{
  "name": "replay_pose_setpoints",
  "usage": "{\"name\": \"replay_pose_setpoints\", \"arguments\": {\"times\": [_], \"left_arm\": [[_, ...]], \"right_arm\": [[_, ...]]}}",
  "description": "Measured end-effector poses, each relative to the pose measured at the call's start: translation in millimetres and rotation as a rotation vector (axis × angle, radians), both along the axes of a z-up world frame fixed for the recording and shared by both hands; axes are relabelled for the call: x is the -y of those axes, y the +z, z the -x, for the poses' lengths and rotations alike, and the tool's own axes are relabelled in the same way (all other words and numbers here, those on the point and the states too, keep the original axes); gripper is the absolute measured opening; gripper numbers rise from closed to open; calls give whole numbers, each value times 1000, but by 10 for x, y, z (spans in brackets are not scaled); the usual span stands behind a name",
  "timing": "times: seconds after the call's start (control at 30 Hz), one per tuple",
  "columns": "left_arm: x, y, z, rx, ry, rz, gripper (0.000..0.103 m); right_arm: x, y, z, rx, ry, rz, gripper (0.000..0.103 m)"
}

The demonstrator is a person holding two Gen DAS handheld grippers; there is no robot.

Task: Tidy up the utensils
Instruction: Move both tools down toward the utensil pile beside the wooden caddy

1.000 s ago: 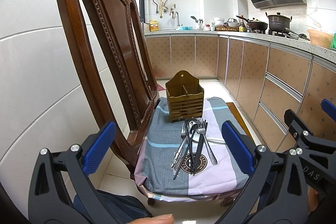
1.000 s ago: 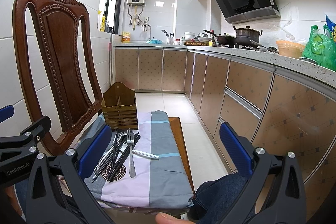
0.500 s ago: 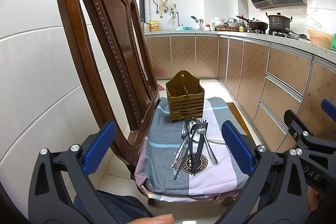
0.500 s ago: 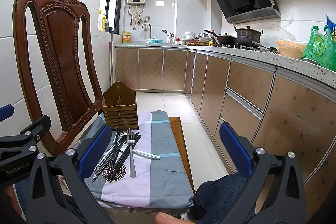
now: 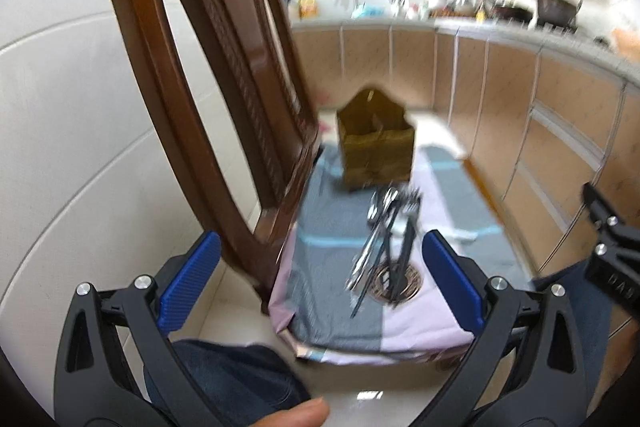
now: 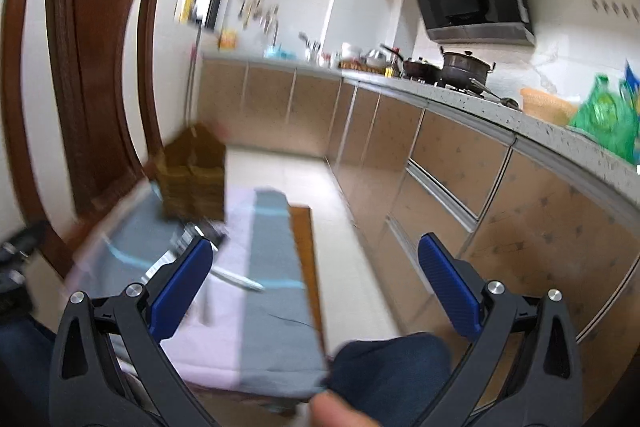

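Note:
A pile of metal utensils [image 5: 386,239] lies on the cloth-covered chair seat [image 5: 340,315], with a brown slatted cutlery holder [image 5: 375,151] standing upright just beyond it. My left gripper [image 5: 320,283] hangs open in front of the seat's near edge, nothing between its blue pads. The right gripper [image 6: 316,281] is open too, above the seat's right side. In the blurred right wrist view the holder [image 6: 194,175] sits far left and a white-handled utensil [image 6: 238,277] shows past the left pad; the rest of the pile is mostly hidden.
The tall carved wooden chair back [image 5: 208,75] rises on the left, against a tiled wall. Kitchen cabinets [image 6: 460,183] and a worktop with pots run along the right. A person's denim-clad knees [image 6: 392,371] sit below both grippers. The right gripper's body [image 5: 612,259] shows at the right edge.
Both cameras have started moving and the views are blurred. The left gripper has tilted down and closed in on the seat; the right view has swung and tilted. Utensils and holder lie as before.

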State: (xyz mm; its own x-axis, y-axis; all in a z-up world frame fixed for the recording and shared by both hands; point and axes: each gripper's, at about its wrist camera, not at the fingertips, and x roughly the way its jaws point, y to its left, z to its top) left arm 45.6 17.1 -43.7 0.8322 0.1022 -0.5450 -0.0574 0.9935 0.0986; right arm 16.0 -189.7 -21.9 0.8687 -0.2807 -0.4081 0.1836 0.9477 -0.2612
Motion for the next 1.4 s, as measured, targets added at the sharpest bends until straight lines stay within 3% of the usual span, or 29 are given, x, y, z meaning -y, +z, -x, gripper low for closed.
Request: {"name": "replay_pose_setpoints", "arguments": {"times": [0.17,0.23,0.33,0.4,0.53,0.63,0.67,0.77,0.93,1.0,1.03,1.1,1.2,1.27,1.4], "left_arm": [[-14,-425,-385,-136,25,-17,100],[-42,-580,-543,-176,21,2,99],[-41,-733,-753,-218,15,21,81],[-47,-840,-968,-255,0,42,68],[30,-951,-1427,-312,-50,85,55],[203,-983,-1917,-329,-119,63,56],[268,-1023,-2119,-344,-143,54,60],[393,-1190,-2561,-407,-199,73,63],[471,-1476,-3099,-477,-205,105,63],[432,-1564,-3220,-510,-202,173,57],[391,-1604,-3264,-526,-215,246,53],[356,-1608,-3287,-540,-228,309,31],[383,-1536,-3194,-524,-227,266,9],[379,-1489,-3088,-518,-230,261,3],[306,-1303,-2869,-460,-230,256,2]], "right_arm": [[121,-517,-428,-196,11,7,100],[159,-752,-592,-273,3,-7,90],[221,-980,-804,-341,-7,-26,67],[248,-1072,-949,-367,0,-42,58],[308,-1137,-1344,-400,38,-113,46],[264,-1154,-1722,-447,82,-132,46],[230,-1166,-1830,-458,91,-122,46],[161,-1168,-2039,-457,106,-108,46],[163,-1283,-2229,-484,115,-107,46],[187,-1349,-2296,-503,109,-111,46],[197,-1385,-2328,-508,104,-115,46],[227,-1432,-2367,-517,92,-125,46],[252,-1463,-2414,-526,81,-136,46],[238,-1463,-2446,-528,84,-148,46],[137,-1406,-2506,-516,111,-170,46]]}}
